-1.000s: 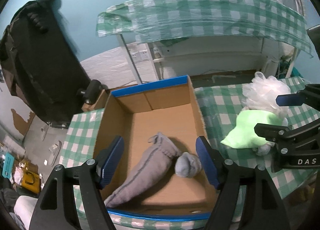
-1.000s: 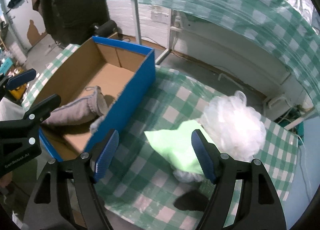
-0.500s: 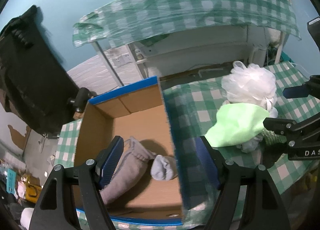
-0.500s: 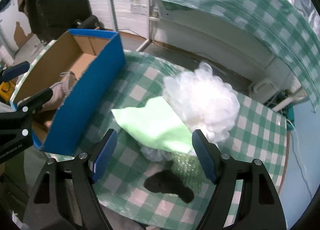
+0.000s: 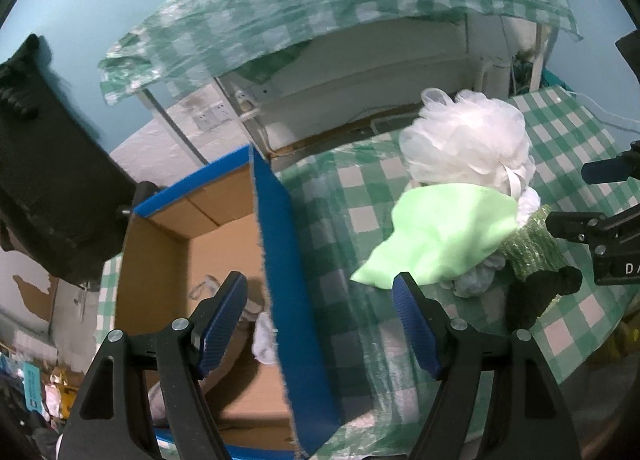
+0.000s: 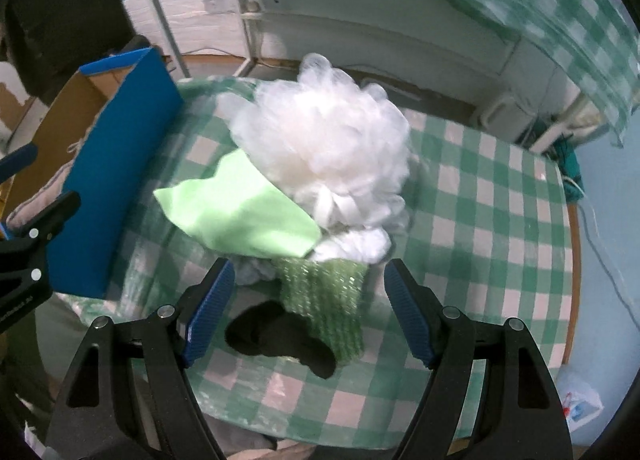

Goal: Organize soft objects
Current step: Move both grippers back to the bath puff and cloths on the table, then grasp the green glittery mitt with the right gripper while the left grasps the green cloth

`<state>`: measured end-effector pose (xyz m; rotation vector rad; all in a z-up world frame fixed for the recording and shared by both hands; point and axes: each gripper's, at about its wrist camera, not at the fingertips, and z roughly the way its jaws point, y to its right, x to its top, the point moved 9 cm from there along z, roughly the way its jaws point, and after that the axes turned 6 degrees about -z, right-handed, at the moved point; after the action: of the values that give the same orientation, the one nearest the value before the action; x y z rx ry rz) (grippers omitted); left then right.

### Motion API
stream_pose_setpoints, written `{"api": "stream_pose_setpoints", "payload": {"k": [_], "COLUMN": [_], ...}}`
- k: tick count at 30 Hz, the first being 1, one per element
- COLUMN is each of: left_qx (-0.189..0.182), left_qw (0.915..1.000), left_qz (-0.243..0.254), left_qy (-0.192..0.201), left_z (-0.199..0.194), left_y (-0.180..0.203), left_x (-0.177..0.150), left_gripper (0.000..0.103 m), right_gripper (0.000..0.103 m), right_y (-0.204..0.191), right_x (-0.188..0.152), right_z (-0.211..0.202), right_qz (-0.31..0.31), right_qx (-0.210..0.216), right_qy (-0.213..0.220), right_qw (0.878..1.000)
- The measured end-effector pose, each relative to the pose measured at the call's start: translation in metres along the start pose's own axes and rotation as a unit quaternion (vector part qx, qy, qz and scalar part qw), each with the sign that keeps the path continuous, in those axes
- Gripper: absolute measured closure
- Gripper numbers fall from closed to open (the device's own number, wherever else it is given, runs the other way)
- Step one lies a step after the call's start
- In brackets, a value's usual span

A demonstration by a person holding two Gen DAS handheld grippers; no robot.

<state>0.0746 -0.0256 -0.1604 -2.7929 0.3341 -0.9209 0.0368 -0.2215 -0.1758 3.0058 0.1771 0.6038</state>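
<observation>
Both views swung off the cardboard box [image 5: 276,260] and onto the heap of soft items on the checked worktop [image 6: 500,196]. Left hand-held gripper [image 5: 320,324]: jaws wide, nothing between them, now straddling the box's blue side wall instead of hanging over its interior. Right hand-held gripper [image 6: 306,308]: jaws wide, empty, now poised above the black sock [image 6: 280,332] and the green knitted cloth [image 6: 324,300], formerly over the light green cloth [image 6: 244,216]. White mesh pouf [image 6: 328,148] resting on the heap's far side, overlapping the light green cloth. Grey socks [image 5: 262,336] already in the box, partly hidden. Judged: one deposit complete, next pick under way; four or so items outstanding, black sock the likeliest target.
</observation>
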Motion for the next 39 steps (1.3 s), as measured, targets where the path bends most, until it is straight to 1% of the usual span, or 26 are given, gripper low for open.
{"api": "stream_pose_setpoints", "payload": {"k": [6,13,18,27,29,31,35,36,37,39], "left_qx": [-0.010,-0.009,-0.013,-0.018,-0.020,-0.021,-0.032,-0.037,-0.040,-0.043], "left_qw": [0.9997,0.9991,0.9985,0.9973,0.9971,0.9967,0.9957,0.9954,0.9952,0.9952], "left_qz": [0.004,0.013,0.013,0.022,0.027,0.034,0.037,0.038,0.040,0.044], "left_qy": [-0.023,-0.039,-0.051,-0.067,-0.068,-0.070,-0.079,-0.080,-0.079,-0.077], "left_z": [0.013,0.028,0.040,0.058,0.062,0.066,0.072,0.072,0.072,0.070], "left_y": [0.016,0.031,0.038,0.048,0.051,0.055,0.064,0.067,0.071,0.077], "left_x": [-0.005,-0.009,-0.011,-0.014,-0.014,-0.015,-0.017,-0.017,-0.016,-0.013], "left_gripper": [0.027,0.027,0.027,0.025,0.023,0.023,0.023,0.023,0.023,0.023], "right_gripper": [0.026,0.026,0.026,0.027,0.030,0.045,0.063,0.070,0.074,0.077], "right_y": [0.013,0.018,0.018,0.016,0.015,0.014,0.017,0.017,0.020,0.027], "right_x": [-0.015,-0.027,-0.033,-0.039,-0.040,-0.041,-0.042,-0.043,-0.044,-0.045], "right_z": [0.017,0.047,0.067,0.086,0.088,0.090,0.094,0.092,0.091,0.086], "right_qz": [0.015,0.041,0.046,0.044,0.040,0.036,0.043,0.046,0.048,0.057], "right_qx": [0.002,0.022,0.027,0.026,0.028,0.031,0.040,0.041,0.040,0.039], "right_qy": [-0.022,-0.052,-0.067,-0.082,-0.084,-0.086,-0.090,-0.090,-0.089,-0.082], "right_qw": [1.000,0.998,0.996,0.995,0.995,0.995,0.994,0.994,0.994,0.994]}}
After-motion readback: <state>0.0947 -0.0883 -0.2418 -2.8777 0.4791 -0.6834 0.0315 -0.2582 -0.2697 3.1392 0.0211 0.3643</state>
